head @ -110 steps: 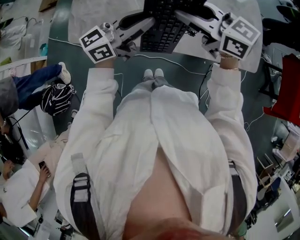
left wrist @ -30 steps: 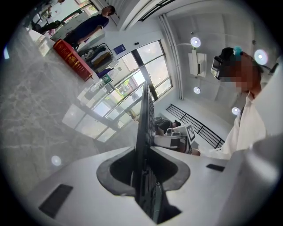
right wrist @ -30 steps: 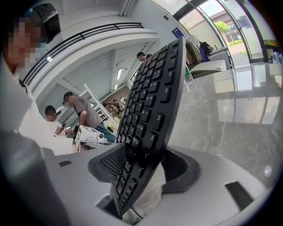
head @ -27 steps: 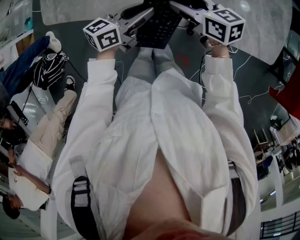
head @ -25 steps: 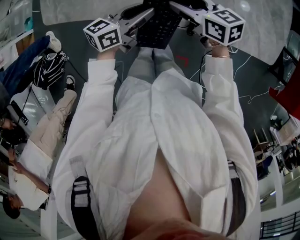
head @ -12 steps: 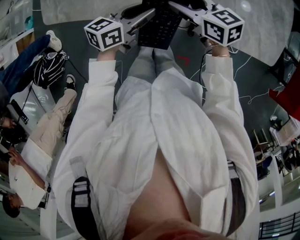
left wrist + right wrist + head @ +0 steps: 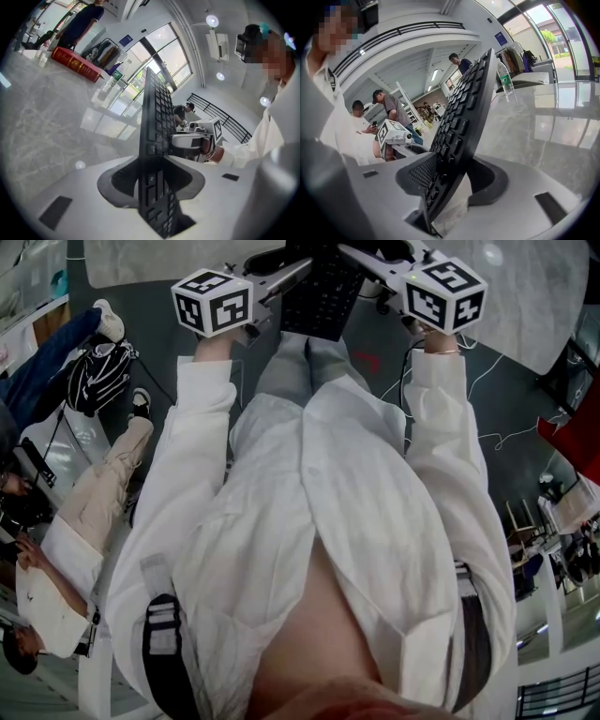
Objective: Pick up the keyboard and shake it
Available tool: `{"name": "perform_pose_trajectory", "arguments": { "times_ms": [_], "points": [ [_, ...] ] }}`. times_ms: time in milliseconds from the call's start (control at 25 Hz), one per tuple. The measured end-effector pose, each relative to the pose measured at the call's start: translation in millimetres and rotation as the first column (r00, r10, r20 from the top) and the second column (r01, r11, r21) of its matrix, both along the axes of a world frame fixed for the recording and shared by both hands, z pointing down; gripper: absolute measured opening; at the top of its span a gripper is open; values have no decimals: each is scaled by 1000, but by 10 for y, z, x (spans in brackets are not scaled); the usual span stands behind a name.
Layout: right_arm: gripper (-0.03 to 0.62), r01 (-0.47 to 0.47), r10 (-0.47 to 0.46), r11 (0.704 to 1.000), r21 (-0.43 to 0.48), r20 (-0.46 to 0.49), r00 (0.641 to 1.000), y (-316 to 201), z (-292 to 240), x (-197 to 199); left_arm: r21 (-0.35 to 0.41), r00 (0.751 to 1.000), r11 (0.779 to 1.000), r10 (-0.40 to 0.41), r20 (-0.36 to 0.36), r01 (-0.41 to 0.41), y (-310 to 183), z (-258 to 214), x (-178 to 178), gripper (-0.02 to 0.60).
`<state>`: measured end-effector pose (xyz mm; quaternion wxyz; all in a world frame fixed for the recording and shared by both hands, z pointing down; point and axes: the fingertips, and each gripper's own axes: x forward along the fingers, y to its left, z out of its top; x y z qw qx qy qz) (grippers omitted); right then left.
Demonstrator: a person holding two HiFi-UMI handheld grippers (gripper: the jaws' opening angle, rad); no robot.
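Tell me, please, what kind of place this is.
Probably a large open hall in an office or lab building: it has tall windows, an upper-floor railing, and other people standing around.

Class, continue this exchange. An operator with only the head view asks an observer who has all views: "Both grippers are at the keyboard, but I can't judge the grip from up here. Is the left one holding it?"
Observer: Yes. One end of the keyboard sits between the left gripper's jaws, a pad on each face, though they have just been opening.
Operator: And the right?
Observer: The right gripper pinches the other end, one pad on the key side, one behind. Its jaws have just been closing.
Operator: Anything on the table?
Observer: A green-labelled bottle stands near its far edge.
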<state>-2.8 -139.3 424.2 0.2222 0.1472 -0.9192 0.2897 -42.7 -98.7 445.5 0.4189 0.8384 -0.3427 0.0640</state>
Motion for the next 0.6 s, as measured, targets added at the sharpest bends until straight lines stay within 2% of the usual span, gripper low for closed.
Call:
{"name": "perform_pose_trajectory", "arguments": {
  "times_ms": [120, 200, 600],
  "points": [
    [216, 9, -9, 1000, -9, -10, 1000, 9, 29, -23, 57, 992, 997, 52, 118, -59, 12, 21, -15, 169],
    [215, 13, -13, 1000, -15, -13, 1000, 9, 58, -33, 61, 984, 994, 79, 162, -90, 14, 57, -20, 179],
    [215, 10, -10, 1000, -18, -23, 1000, -18, 93, -64, 38, 984, 995, 87, 157, -94, -5, 86, -62, 189]
  ]
}}
